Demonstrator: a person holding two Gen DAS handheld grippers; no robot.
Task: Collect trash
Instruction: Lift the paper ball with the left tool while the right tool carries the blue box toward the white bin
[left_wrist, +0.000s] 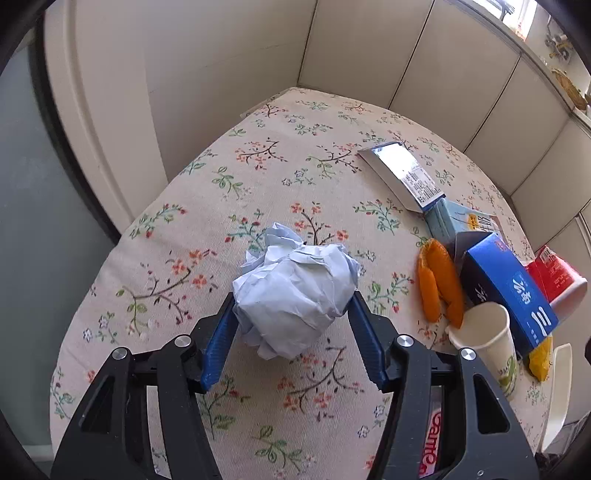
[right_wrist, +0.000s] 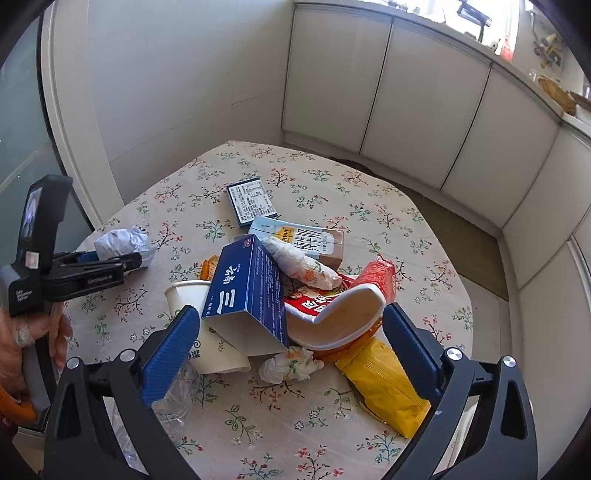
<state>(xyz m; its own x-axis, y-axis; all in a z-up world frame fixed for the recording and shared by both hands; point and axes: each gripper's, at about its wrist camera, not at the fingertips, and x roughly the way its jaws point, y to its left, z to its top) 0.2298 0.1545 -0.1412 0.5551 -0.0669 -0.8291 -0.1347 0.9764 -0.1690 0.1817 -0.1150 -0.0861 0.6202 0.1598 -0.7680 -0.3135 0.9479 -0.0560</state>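
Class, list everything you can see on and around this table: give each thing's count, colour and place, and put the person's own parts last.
paper ball: one, pale blue-white, left side of the table, apart from the pile
dark blue box: one, open end toward the camera, middle of the pile
paper cup: one, white, lying on its side beside the dark blue box
instant noodle bowl: one, red and white, tipped, right of the box
yellow packet: one, near edge of the pile
milk carton: one, light blue, behind the pile
flat carton: one, blue-edged, far side
orange peel: orange, left of the pile
tablecloth: one, floral
left tongs: pads on the paper ball
right tongs: open, over the pile
hand: one, holding the left tongs
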